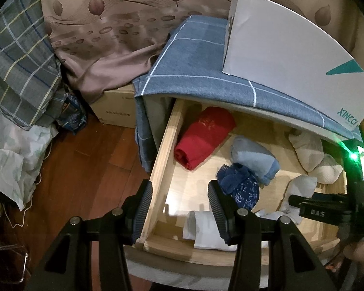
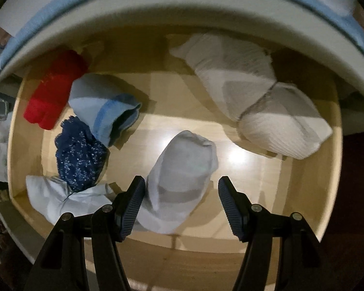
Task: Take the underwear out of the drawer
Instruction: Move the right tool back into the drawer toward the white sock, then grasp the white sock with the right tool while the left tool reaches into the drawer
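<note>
right claw points straight down into the open drawer, jaws apart and clenched on nothing; a pale grey-white rolled piece sits between the pads, touching or nearly touching the left pad, w/ a clear gap to the right pad. looks like the reach-and-grab step. to do it well: centre the roll between the pads, go low enough to catch the thick middle and not just a loose top layer, then close and lift straight up so it clears the front wall.

left claw hangs over the drawer's left front corner, also released, jaws straddling the side wall, holding nothing.

other stuff in the drawer: red roll at the back left, light blue roll beside it, dark blue speckled piece touching the light blue one, two white bundles back right, flat white piece front left. which are underwear vs socks, can't tell.

in the way: the cabinet top w/ blue checked cloth overhangs the back of the drawer; white box sits on top. target itself is clear of its neighbours, so low snag risk.
</note>
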{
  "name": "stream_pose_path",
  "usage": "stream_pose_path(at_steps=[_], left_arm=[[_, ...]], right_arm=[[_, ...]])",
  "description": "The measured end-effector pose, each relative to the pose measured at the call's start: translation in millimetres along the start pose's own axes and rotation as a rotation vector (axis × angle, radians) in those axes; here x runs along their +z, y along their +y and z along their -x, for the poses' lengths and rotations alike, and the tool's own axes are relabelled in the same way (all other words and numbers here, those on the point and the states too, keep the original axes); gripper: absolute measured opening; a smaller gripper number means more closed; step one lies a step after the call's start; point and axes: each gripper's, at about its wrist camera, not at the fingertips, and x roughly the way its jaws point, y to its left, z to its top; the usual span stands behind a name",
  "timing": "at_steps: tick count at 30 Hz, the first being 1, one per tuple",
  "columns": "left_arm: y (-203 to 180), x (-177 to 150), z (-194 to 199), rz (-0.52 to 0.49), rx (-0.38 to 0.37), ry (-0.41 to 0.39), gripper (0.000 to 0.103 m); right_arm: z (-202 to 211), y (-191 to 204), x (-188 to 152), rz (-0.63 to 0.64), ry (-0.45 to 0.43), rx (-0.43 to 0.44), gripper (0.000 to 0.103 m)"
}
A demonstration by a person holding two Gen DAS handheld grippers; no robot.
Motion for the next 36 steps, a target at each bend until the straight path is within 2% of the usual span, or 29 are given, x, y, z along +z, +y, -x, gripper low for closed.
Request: stream_pose_path(at_steps=[5, 8, 11, 26, 29, 32, 33, 36], left_arm=[[-1.0, -0.1, -0.6, -0.001, 0.002, 0.002, 0.049], [-2.4, -1.8, -1.9, -0.008, 0.003, 0.007, 0.049], [-3.9, -3.3, -3.8, -0.016, 0.004, 0.014, 0.049], [-19.0, -4.5, -14.6, -0.091, -0.015, 0.064, 0.049], [-24.5, -4.8, -22.8, -0.12, -0.072, 0.115, 0.049], [-35.4, -6.7, -33.9, -0.203, -0.204, 0.209, 0.049], [-39.5, -7.5, -36.2, -0.233, -0.226, 0.227, 0.049], [-51.7, -10.7, -40.3, -0.316, -0.192, 0.252, 0.049]], right_arm=[[-13.1, 7.1, 5.1, 0.033, 0.039, -0.028, 0.058], [-17.6, 8.0, 5.0, 0.044, 0.054, -0.054, 0.049], [-21.9, 5.6, 3.1, 0.057, 0.067, -0.089, 0.048], [-17.9, -55.2, -41.9, 0.022, 0.127, -0.14, 0.046], [-17.2, -55.7, -51.9, 0.033, 0.126, -0.138, 0.046], [-16.0, -57.1, -62.9, 0.035, 0.12, -0.122, 0.046], [-14.4, -57.0, -67.4, 0.034, 0.114, -0.118, 0.046], [-10.9, -61.5, -74.4, 0.03, 0.096, -0.104, 0.046]])
